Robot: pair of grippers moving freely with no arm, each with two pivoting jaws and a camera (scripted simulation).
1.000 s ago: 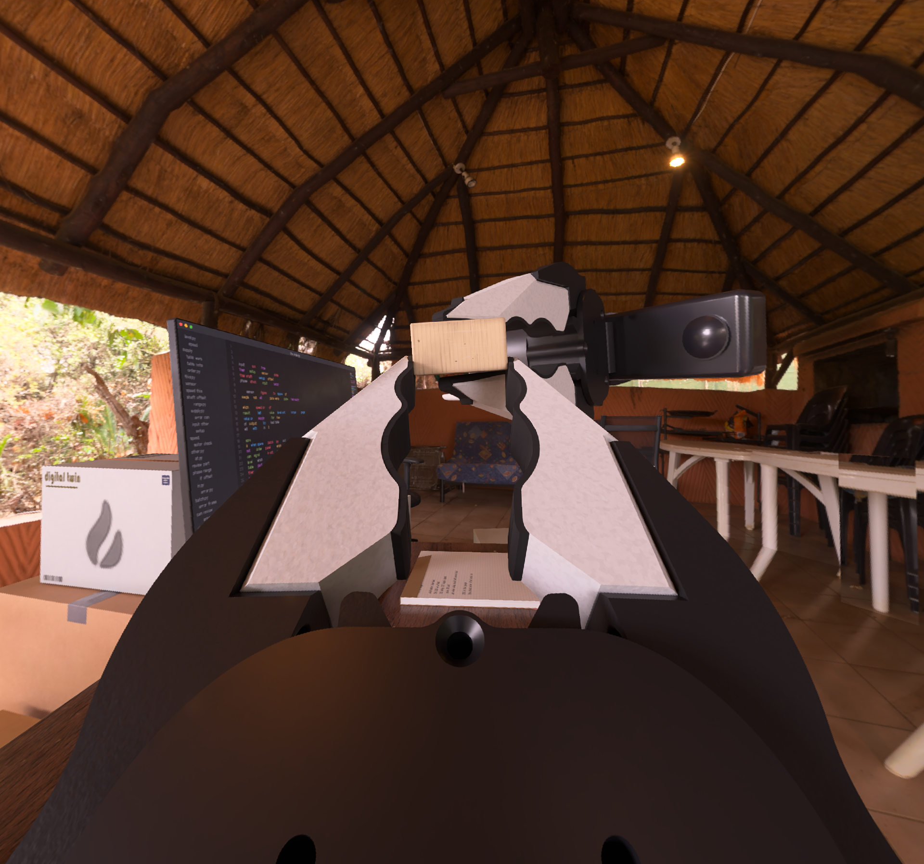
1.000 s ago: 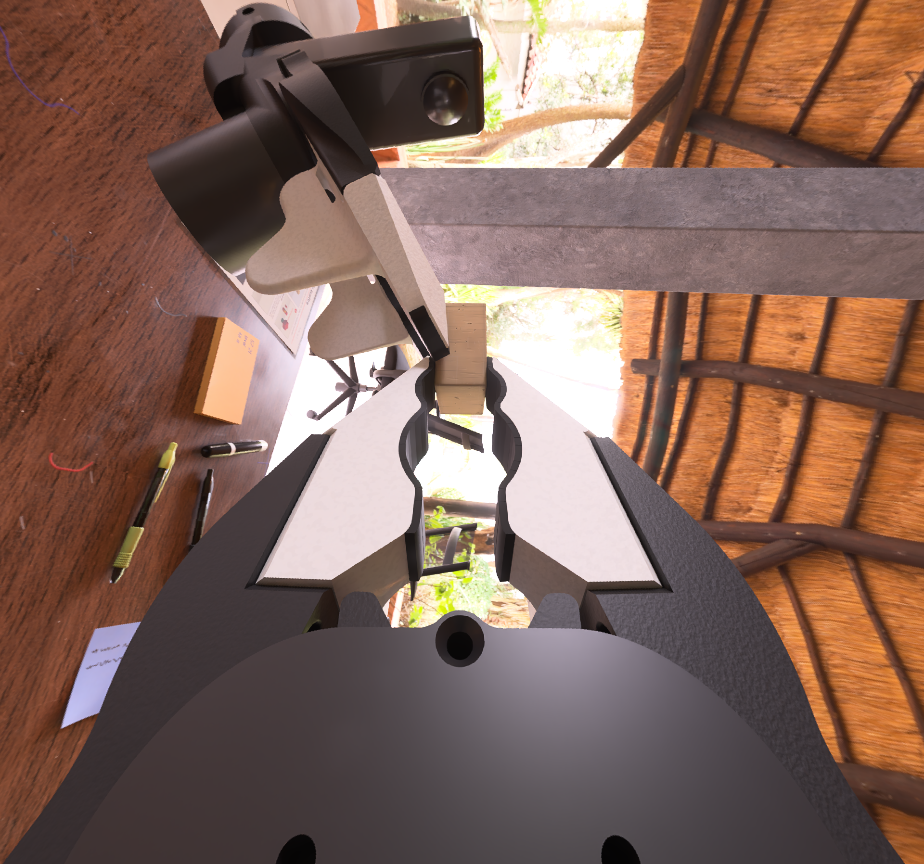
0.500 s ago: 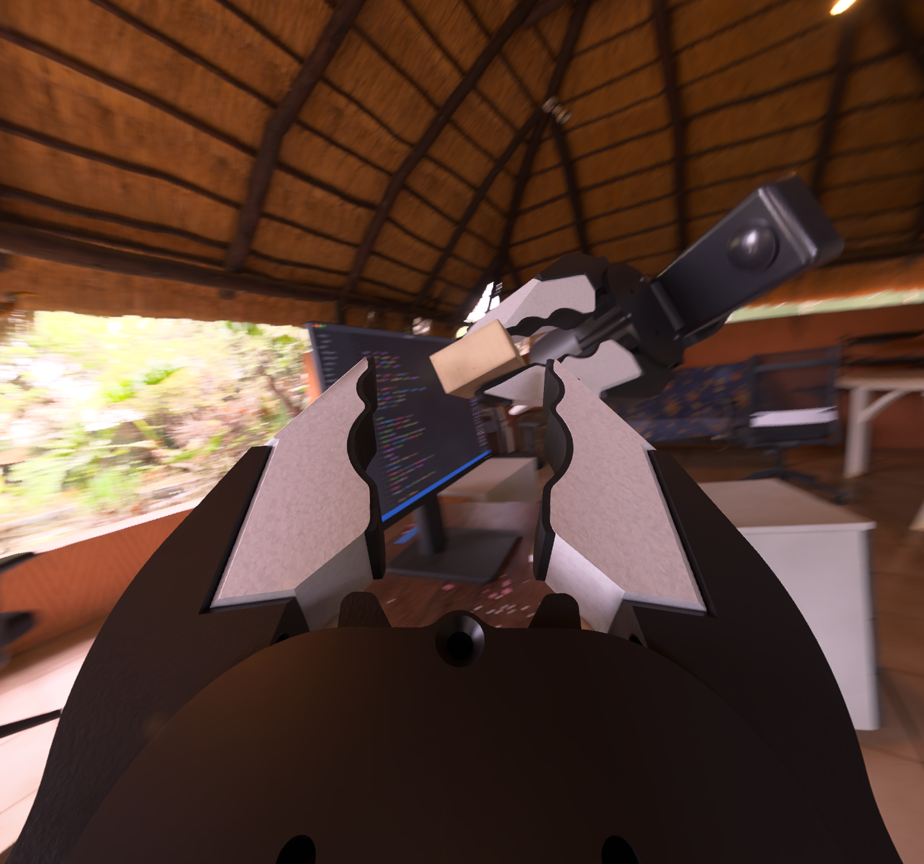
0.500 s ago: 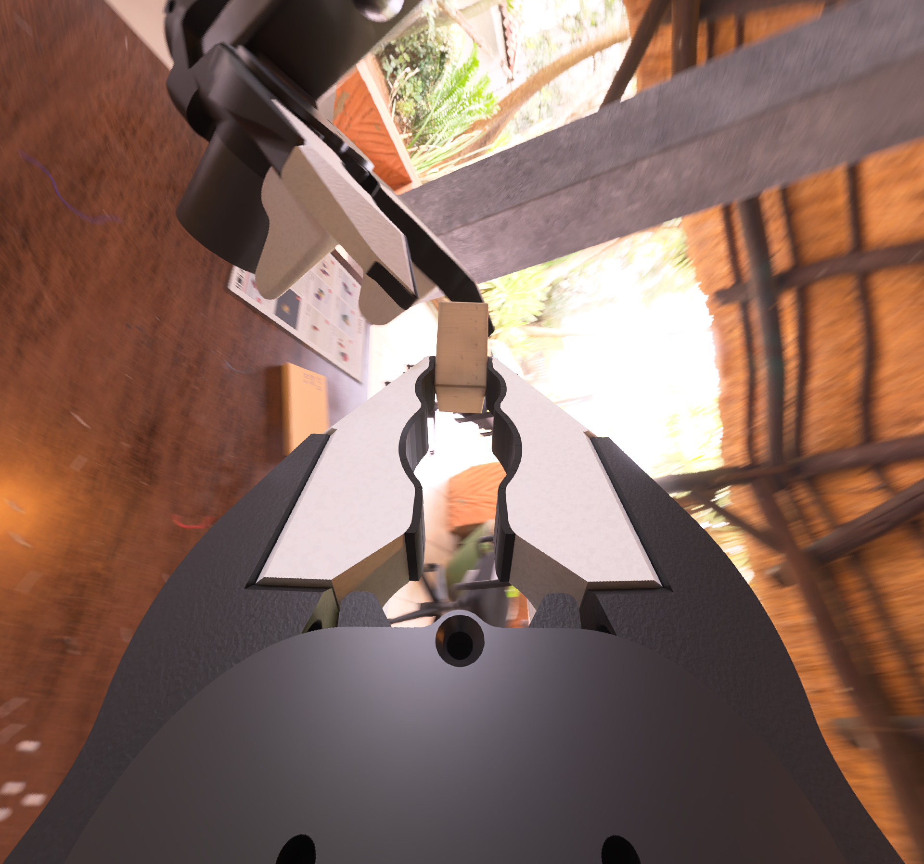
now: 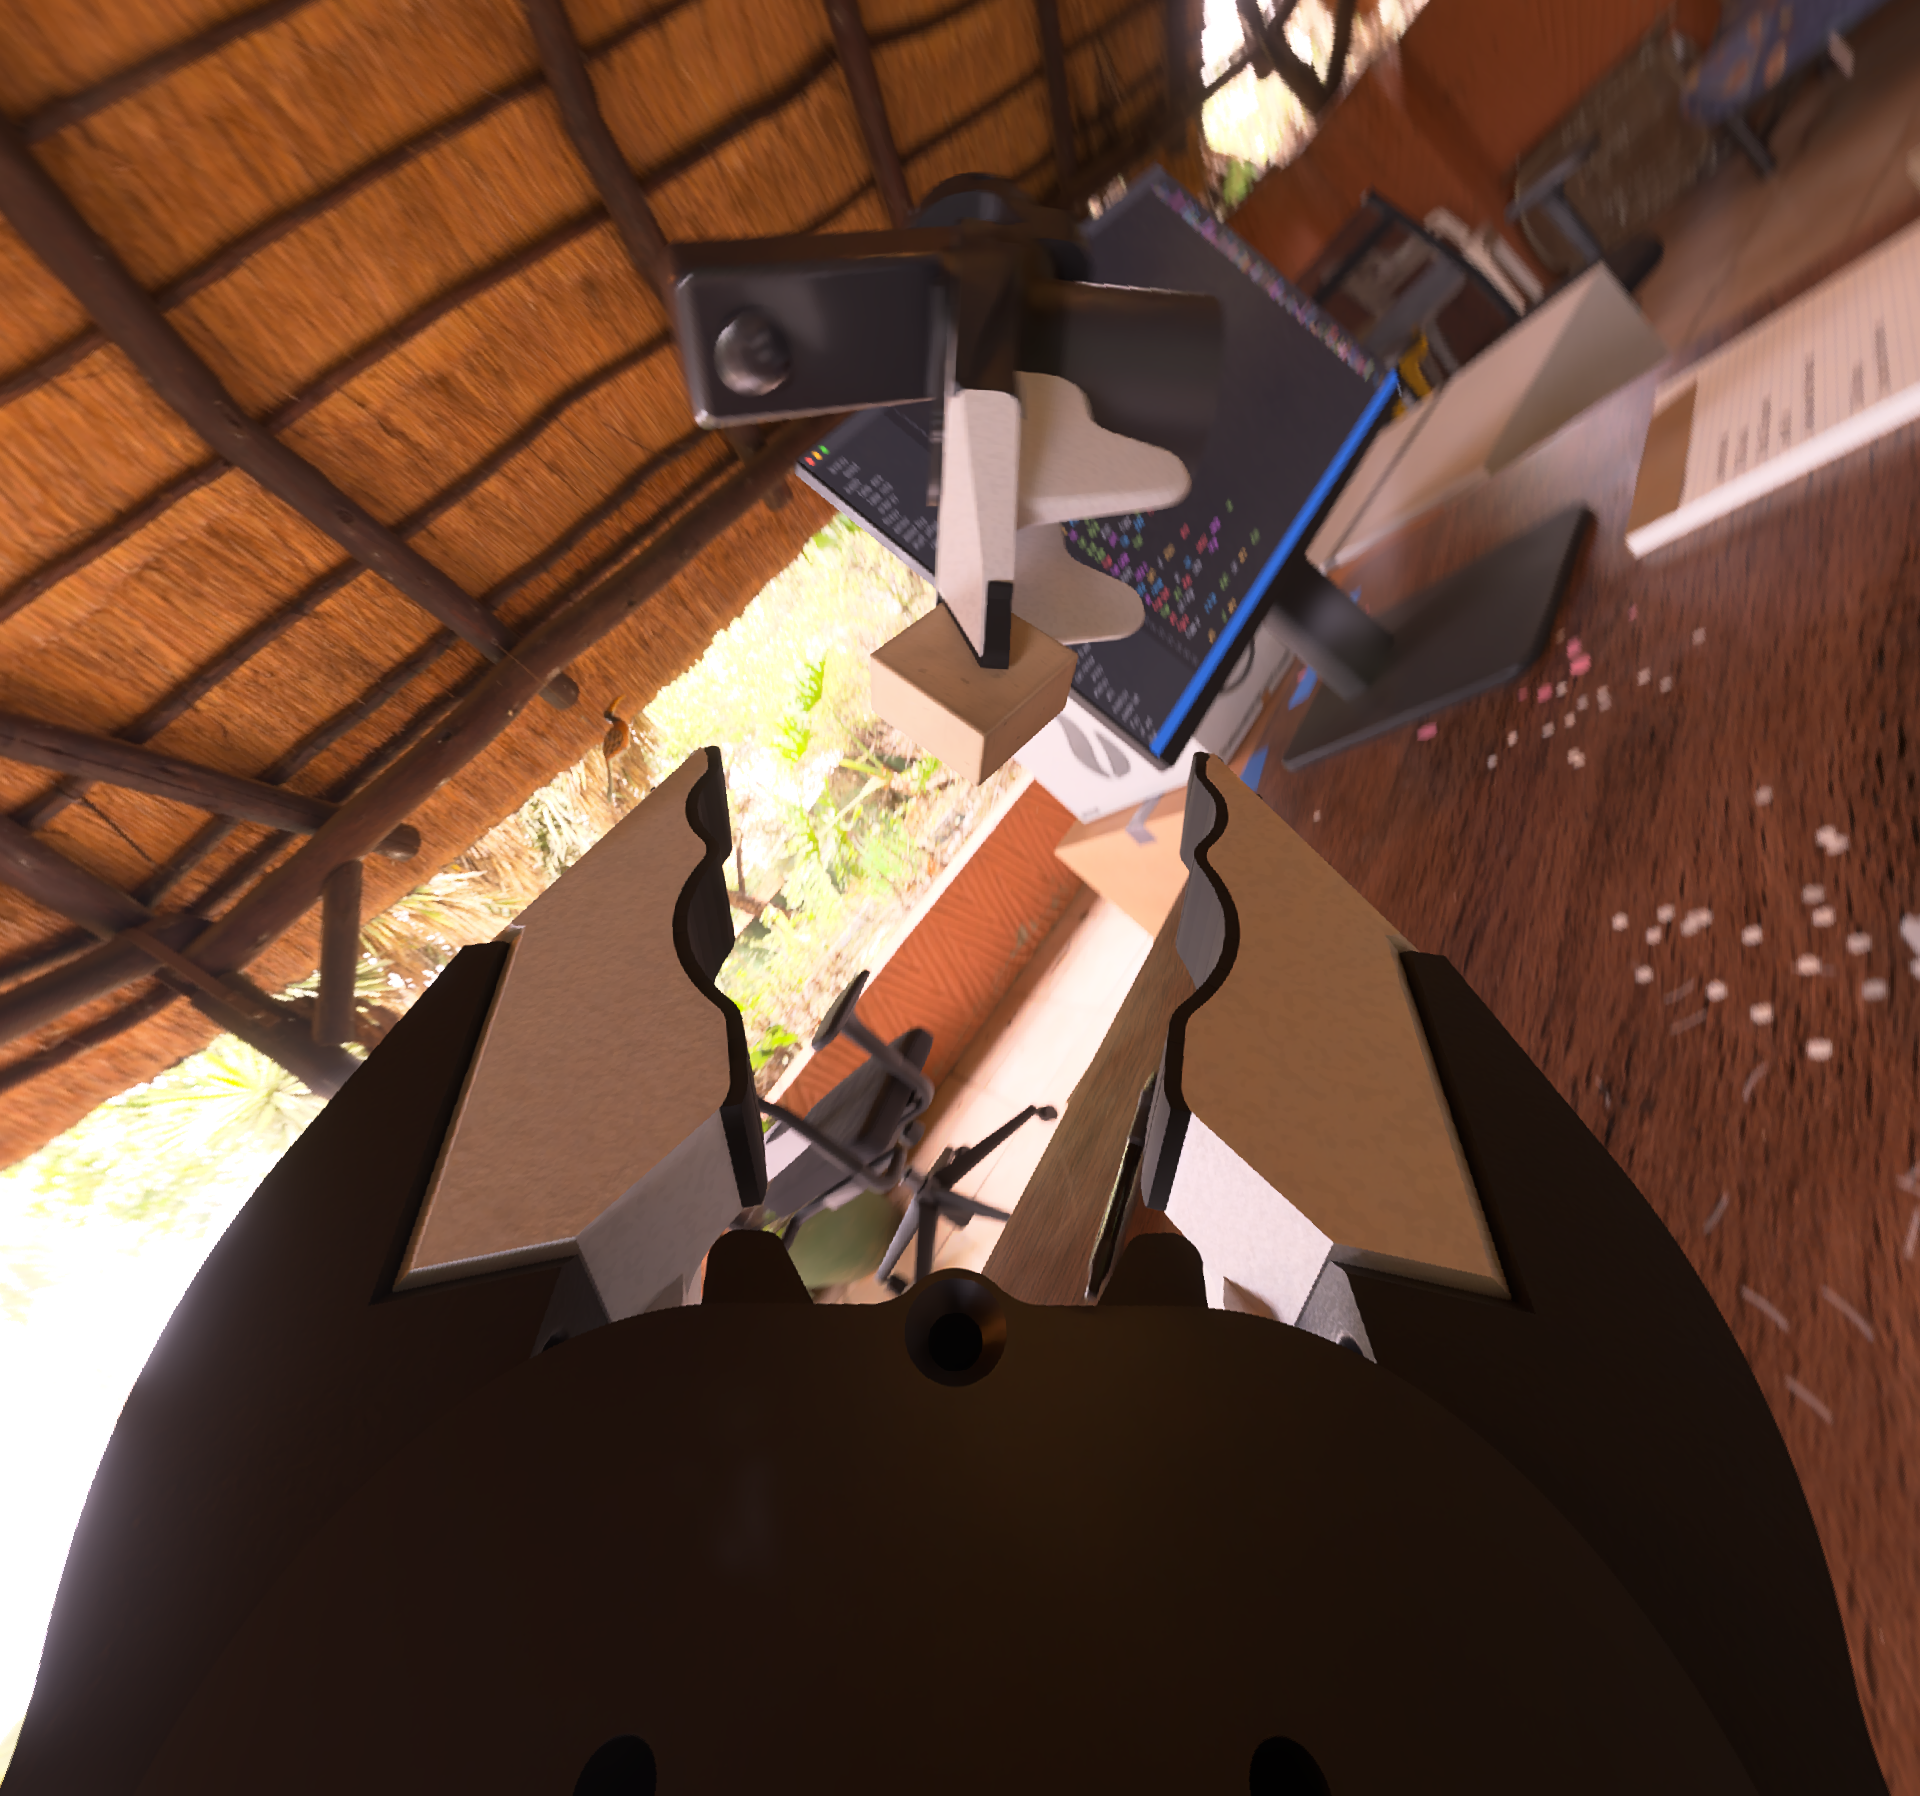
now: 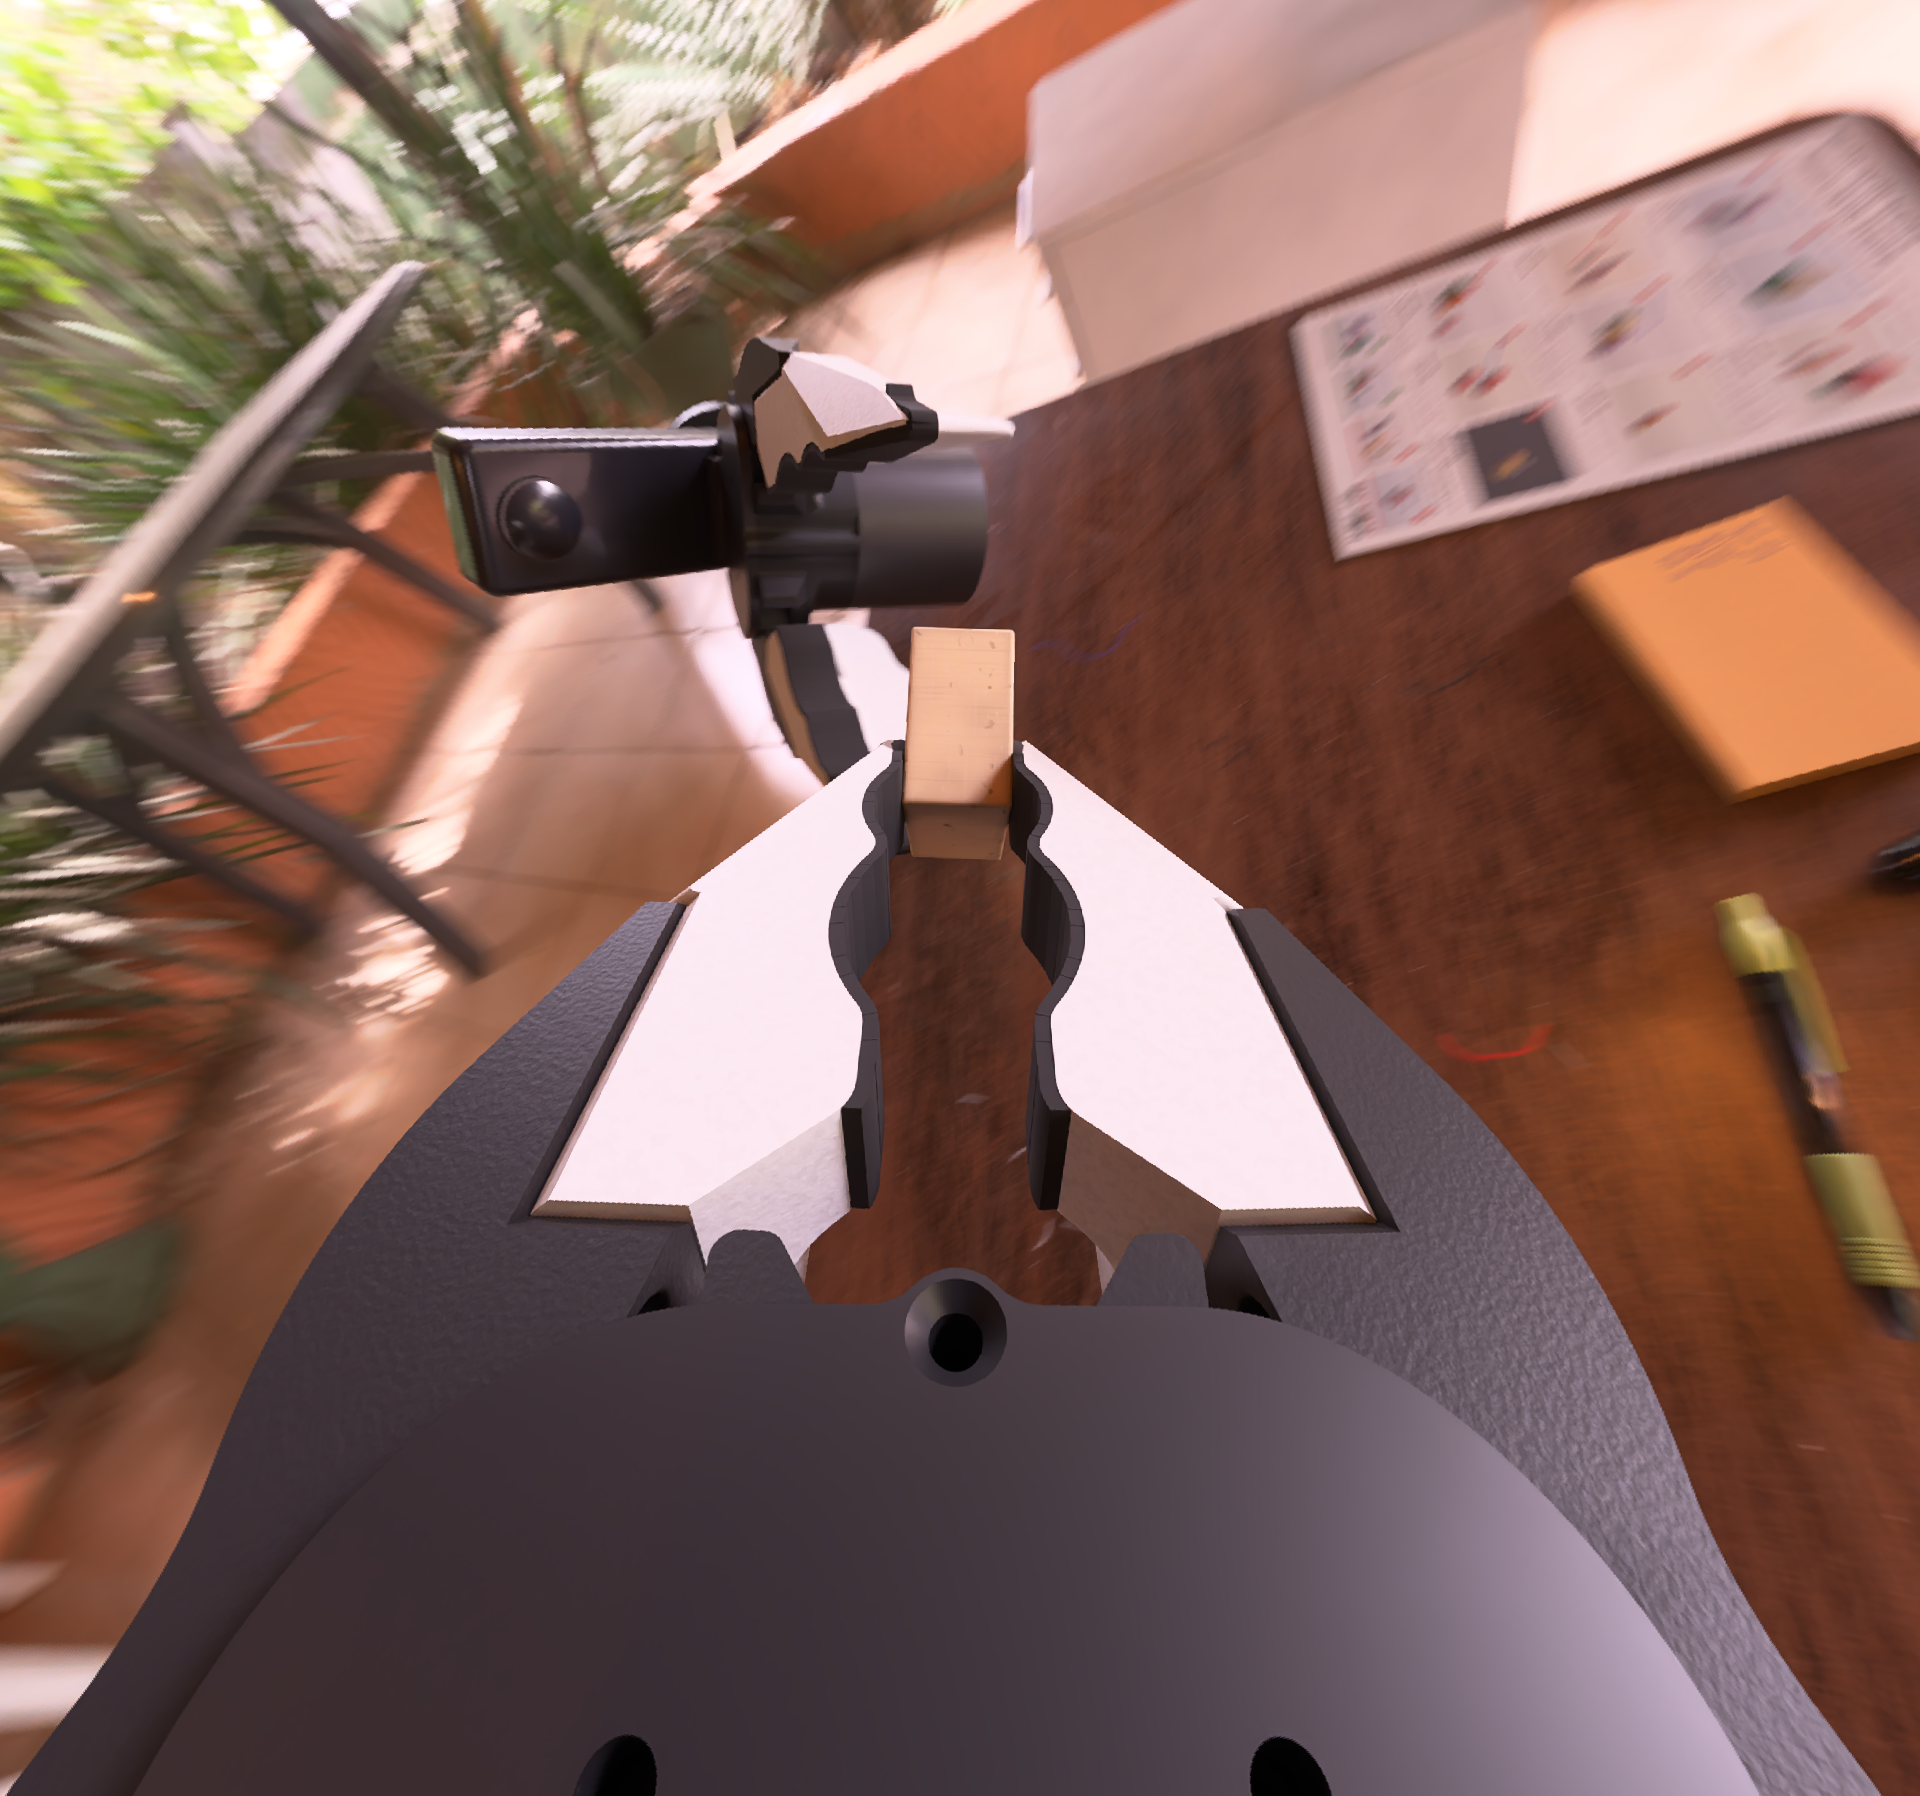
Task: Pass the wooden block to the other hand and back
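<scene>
The wooden block (image 6: 958,738) is a pale, short bar clamped at its near end between my right gripper's (image 6: 958,759) fingertips, and it sticks out forward. In the left wrist view the block (image 5: 971,697) hangs just beyond my left gripper (image 5: 956,770), which is wide open and empty, with a small gap between it and the block. The right gripper's white fingers (image 5: 977,520) pinch the block from above in that view. The left gripper's black body (image 6: 883,520) shows beyond the block in the right wrist view.
A dark monitor (image 5: 1195,520) stands on the brown wooden desk (image 5: 1662,915). On the desk (image 6: 1299,811) lie an orange notebook (image 6: 1766,645), a green pen (image 6: 1808,1071) and a printed sheet (image 6: 1610,323). An office chair (image 5: 883,1123) stands past the desk edge.
My left gripper has let go of the block, opened wider and drawn back from it. Both grippers have swung and rolled a long way. The right gripper has kept hold of the block.
</scene>
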